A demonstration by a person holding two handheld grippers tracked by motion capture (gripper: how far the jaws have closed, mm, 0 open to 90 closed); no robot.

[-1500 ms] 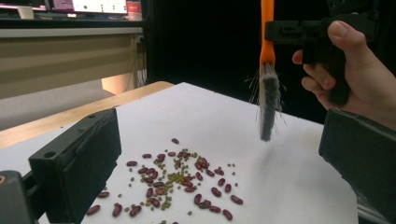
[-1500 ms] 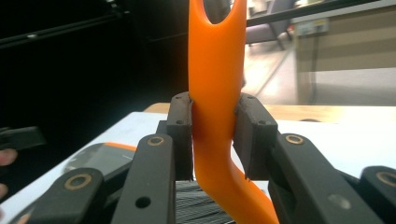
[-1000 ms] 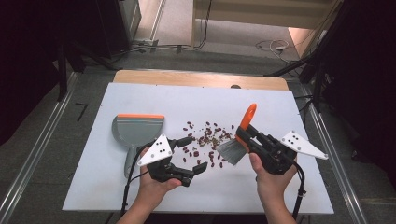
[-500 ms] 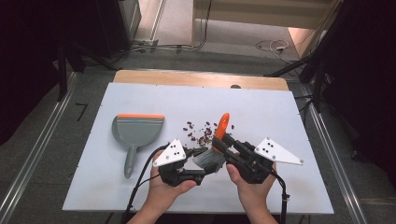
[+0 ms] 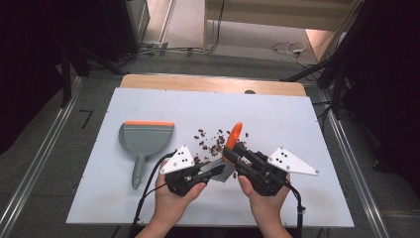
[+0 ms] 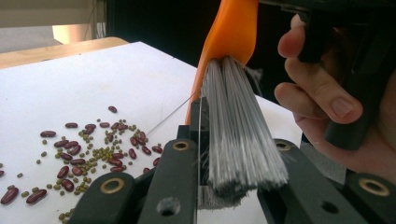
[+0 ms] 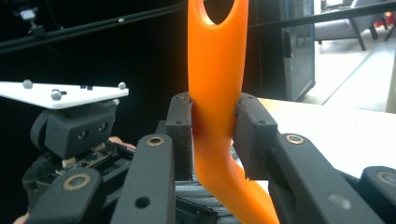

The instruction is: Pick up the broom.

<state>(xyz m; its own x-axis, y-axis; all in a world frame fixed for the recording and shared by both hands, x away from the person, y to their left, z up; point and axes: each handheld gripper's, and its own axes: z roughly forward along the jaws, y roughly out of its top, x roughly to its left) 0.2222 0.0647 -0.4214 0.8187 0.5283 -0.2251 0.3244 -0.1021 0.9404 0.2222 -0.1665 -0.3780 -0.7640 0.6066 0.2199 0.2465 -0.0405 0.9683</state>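
Note:
A hand brush with an orange handle (image 5: 235, 136) and grey bristles (image 6: 238, 121) is held above the white table (image 5: 297, 119) between both hands. My right gripper (image 5: 233, 151) is shut on the handle (image 7: 215, 70), whose sides its pads (image 7: 184, 130) squeeze. My left gripper (image 5: 218, 168) has just been closing and now clamps the bristle tuft between its jaws. A grey dustpan (image 5: 145, 139) with an orange lip lies flat at the left. Red and green beans (image 5: 213, 141) lie scattered just beyond the brush.
The bean scatter (image 6: 88, 144) spreads over the table left of the bristles in the left gripper view. A person's fingers (image 6: 327, 93) wrap the right gripper's grip close beside the brush. A wooden strip (image 5: 213, 84) edges the table's far side.
The right gripper carried the brush leftward to the left gripper. The left jaws, open a second ago, have closed on the bristles. The two hands now sit close together.

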